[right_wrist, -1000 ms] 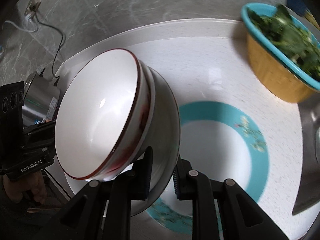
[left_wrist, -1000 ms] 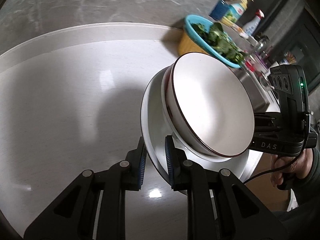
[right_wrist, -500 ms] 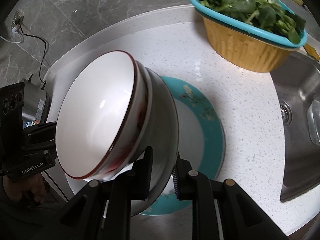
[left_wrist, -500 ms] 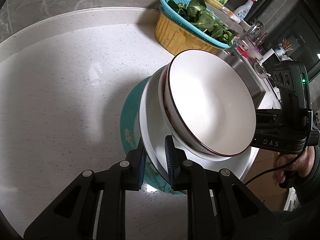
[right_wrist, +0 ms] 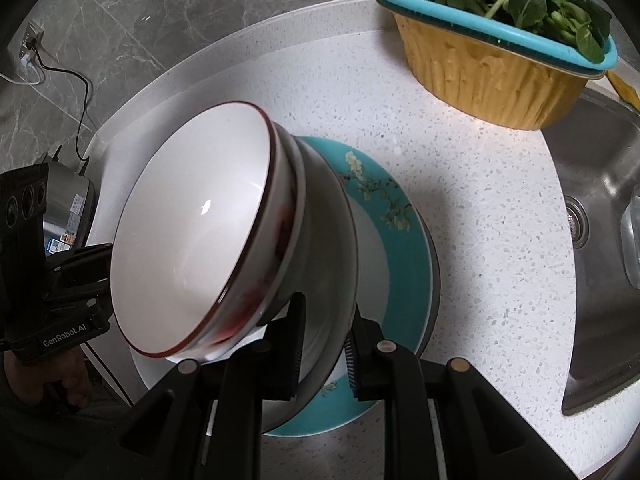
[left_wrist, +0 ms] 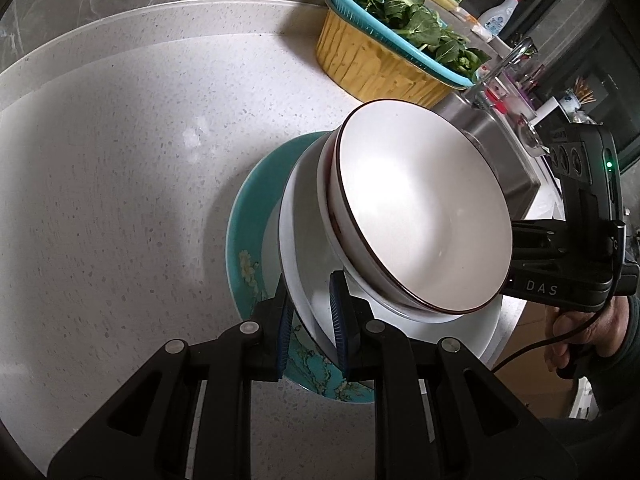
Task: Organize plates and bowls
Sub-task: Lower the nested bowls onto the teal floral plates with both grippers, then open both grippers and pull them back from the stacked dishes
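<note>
A white plate [left_wrist: 304,248] [right_wrist: 332,256] carries two nested white bowls with dark red rims [left_wrist: 420,208] [right_wrist: 192,240]. My left gripper [left_wrist: 310,320] is shut on the plate's rim on one side. My right gripper [right_wrist: 324,344] is shut on the rim on the opposite side. The stack is just above a teal flowered plate [left_wrist: 248,224] [right_wrist: 404,248] that lies on the white counter; contact between them is hidden.
A yellow basket with a blue colander of greens [left_wrist: 376,60] [right_wrist: 492,68] stands behind. A steel sink [right_wrist: 600,264] lies to the right, with bottles [left_wrist: 496,20] beyond. A metal appliance with a cord [right_wrist: 68,216] sits at the left counter edge.
Both grippers have carried the white plate with its bowls across the counter and lowered it over the teal plate. Basket and sink have come into fuller view.
</note>
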{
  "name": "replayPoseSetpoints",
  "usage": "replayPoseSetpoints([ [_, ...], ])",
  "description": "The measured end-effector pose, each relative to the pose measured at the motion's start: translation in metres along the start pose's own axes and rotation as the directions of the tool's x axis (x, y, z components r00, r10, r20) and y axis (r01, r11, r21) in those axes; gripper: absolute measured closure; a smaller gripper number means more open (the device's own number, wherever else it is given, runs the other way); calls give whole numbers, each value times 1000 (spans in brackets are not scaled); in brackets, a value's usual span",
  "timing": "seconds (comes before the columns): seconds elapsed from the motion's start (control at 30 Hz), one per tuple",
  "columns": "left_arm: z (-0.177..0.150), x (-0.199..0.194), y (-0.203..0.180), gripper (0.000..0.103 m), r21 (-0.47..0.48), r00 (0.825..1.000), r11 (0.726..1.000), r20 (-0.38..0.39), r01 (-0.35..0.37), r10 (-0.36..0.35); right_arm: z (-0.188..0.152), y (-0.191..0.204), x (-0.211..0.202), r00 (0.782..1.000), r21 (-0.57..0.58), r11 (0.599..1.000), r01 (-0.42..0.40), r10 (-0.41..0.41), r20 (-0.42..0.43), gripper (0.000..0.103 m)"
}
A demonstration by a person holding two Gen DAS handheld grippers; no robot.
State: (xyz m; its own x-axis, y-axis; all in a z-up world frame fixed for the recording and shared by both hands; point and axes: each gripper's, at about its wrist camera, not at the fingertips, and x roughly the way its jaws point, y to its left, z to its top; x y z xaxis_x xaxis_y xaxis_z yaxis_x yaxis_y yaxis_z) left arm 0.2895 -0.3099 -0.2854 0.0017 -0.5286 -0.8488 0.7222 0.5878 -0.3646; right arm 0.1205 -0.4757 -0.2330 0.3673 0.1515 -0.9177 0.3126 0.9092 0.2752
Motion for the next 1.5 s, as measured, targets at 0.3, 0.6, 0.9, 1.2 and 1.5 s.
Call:
replayPoseSetpoints([
  [0.3,-3,7,-1,87,-13,1000,1000,-4,-16,16,-2,0,7,1000,-19,1000,-6,6,-10,83],
  [0.6,-7,10,-2,88,-24,999,999,7,-31,31,-11,6,11,1000,-41,999,-1,1,-5,83],
  [0.9,-6,10,1,88,-45,999,998,20,-34,35,-14,7,14,1000,-49,999,-2,3,11,82],
  [1.2,-11,-1,2,86,-98,995,993,80,-59,67,-16,8,10,1000,-84,996,-13,15,21,78],
  [1.5,-36,-36,-4,68,-186,977,973,135,-137,163,-21,-6,-11,998,-123,992,-39,45,45,57],
])
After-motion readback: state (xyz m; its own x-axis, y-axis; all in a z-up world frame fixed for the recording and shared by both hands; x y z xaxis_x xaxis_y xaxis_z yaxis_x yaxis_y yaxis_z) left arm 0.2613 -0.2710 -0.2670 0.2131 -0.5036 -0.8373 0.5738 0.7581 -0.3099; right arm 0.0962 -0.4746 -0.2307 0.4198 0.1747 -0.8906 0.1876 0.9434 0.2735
